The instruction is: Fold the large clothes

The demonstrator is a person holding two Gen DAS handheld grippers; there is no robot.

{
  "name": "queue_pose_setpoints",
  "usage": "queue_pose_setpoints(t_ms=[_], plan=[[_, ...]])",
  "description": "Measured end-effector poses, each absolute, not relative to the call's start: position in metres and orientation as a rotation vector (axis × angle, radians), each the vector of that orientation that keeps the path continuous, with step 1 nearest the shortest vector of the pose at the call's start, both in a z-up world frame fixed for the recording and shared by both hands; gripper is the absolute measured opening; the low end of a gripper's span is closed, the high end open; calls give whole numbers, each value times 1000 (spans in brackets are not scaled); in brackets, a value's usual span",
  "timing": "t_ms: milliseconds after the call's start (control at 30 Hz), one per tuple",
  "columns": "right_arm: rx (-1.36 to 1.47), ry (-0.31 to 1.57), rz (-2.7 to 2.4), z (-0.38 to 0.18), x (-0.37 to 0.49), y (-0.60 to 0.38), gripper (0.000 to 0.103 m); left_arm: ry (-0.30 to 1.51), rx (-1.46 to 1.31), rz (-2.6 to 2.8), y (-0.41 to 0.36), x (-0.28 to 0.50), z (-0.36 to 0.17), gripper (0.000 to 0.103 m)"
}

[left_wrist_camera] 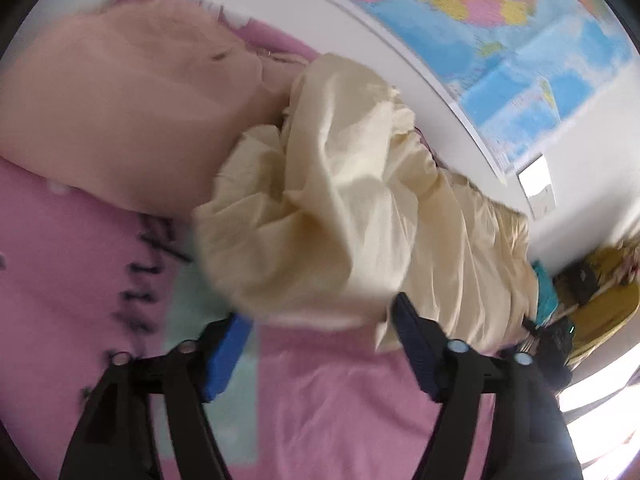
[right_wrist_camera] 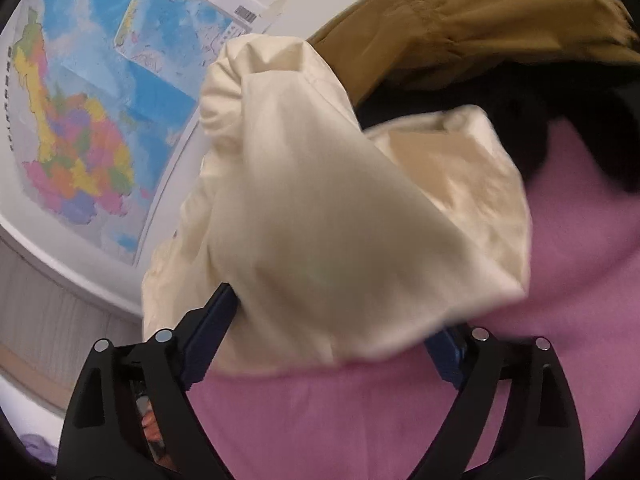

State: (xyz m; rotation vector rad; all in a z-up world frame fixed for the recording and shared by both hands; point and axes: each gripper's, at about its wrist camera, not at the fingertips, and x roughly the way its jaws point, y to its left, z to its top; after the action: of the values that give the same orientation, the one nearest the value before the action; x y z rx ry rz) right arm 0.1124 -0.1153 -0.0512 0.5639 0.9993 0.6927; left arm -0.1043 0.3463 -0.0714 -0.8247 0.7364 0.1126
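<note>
A large cream garment [left_wrist_camera: 340, 208] lies crumpled on a pink bed cover [left_wrist_camera: 328, 408], stretched toward the wall. My left gripper [left_wrist_camera: 320, 320] is open, its blue-padded fingers [left_wrist_camera: 224, 356] spread wide just at the garment's near edge, not closed on it. In the right wrist view the same cream garment [right_wrist_camera: 340, 220] bulges between the spread fingers of my right gripper [right_wrist_camera: 336, 332], which is open; the cloth hides the fingertips and drapes over the pink cover [right_wrist_camera: 328, 420].
A peach pillow [left_wrist_camera: 120, 112] lies left of the garment. A colourful map [left_wrist_camera: 500, 28] hangs on the white wall behind; it also shows in the right wrist view [right_wrist_camera: 88, 120]. A brown garment [right_wrist_camera: 480, 20] and a black one [right_wrist_camera: 560, 120] lie at the right.
</note>
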Motion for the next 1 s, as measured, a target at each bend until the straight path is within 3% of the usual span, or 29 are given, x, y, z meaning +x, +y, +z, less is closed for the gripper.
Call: queue_pose_setpoints(t_ms=[33,67,100,167,200,300,433,567,667,700,800,933,1000], plan=[[565,998,691,-52,116,-110,87,719,-838,113,347,-104,-72,76],[576,996,702,-52,119,-107,72,714,-855,102,348,-99,-71,72],[589,999,711,-52,120,-106,52,710,-876,103,347,-93,-71,63],[600,998,761,-50,122,-106,24,718,-919,105,348,-87,-72,35],[590,987,779,-44,118,-108,19,707,-935,98,347,-89,-70,26],[548,954,833,-19,101,-112,16,672,-893,81,336,-101,-50,17],[483,911,902,15,62,-133,15,659,-802,17,314,-134,-15,16],[465,971,910,10,22,-166,18,702,-768,-56,295,-174,-18,20],[427,1074,840,-17,13,-176,30,768,-735,-43,285,-189,-36,31],[417,1103,808,-25,13,-179,38,785,-703,-12,282,-194,-40,36],[410,1105,751,-25,13,-191,64,747,-630,1,281,-209,-29,41],[373,1040,672,2,8,-217,75,623,-533,2,285,-235,10,42],[311,993,611,16,5,-222,81,546,-477,23,286,-247,31,58]])
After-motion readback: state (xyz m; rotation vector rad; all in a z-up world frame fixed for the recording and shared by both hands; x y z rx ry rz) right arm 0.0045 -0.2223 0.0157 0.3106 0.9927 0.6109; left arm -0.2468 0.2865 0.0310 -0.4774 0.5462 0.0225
